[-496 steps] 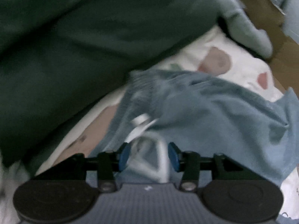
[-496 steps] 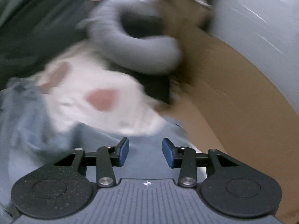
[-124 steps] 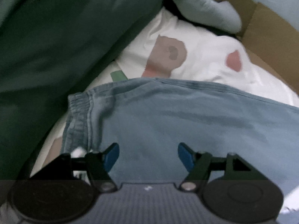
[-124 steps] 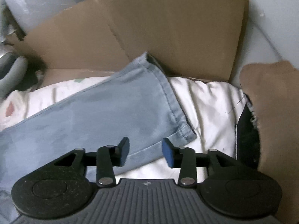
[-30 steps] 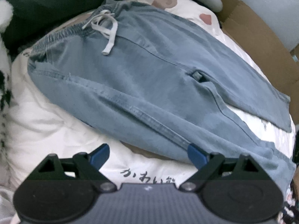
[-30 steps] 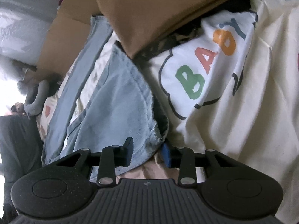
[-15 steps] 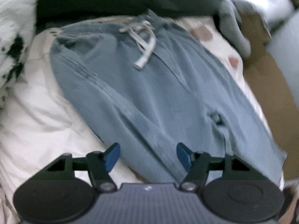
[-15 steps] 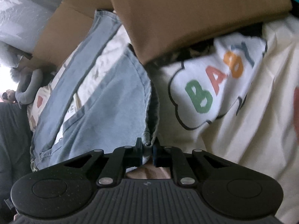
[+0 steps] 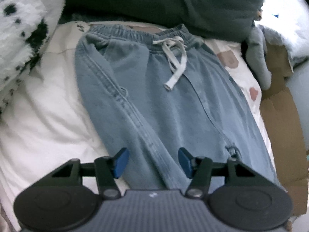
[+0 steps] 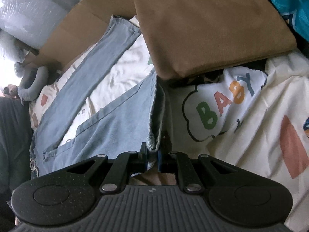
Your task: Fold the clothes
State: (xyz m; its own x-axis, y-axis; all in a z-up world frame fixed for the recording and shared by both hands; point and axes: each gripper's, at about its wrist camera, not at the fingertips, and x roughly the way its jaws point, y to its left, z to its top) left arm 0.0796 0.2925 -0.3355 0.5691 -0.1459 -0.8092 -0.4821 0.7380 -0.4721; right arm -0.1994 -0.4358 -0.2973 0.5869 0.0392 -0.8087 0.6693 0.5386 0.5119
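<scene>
Only in left wrist view: elastic waistband, white drawstring [image 9: 174, 58] at 12 o'clock. Only in right wrist view: right tool [image 10: 152, 159] clamped on hem of light-blue trousers [image 10: 115, 123]. Left tool [image 9: 151, 161] closing, straddling seamed trouser leg. Trousers spread flat on printed bed sheet [image 10: 251, 127].

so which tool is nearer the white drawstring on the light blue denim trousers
Left. The left tool hovers over the trousers' thigh, below the drawstring, jaws closing on nothing. The right tool is shut on a leg hem, at the far end.
</scene>
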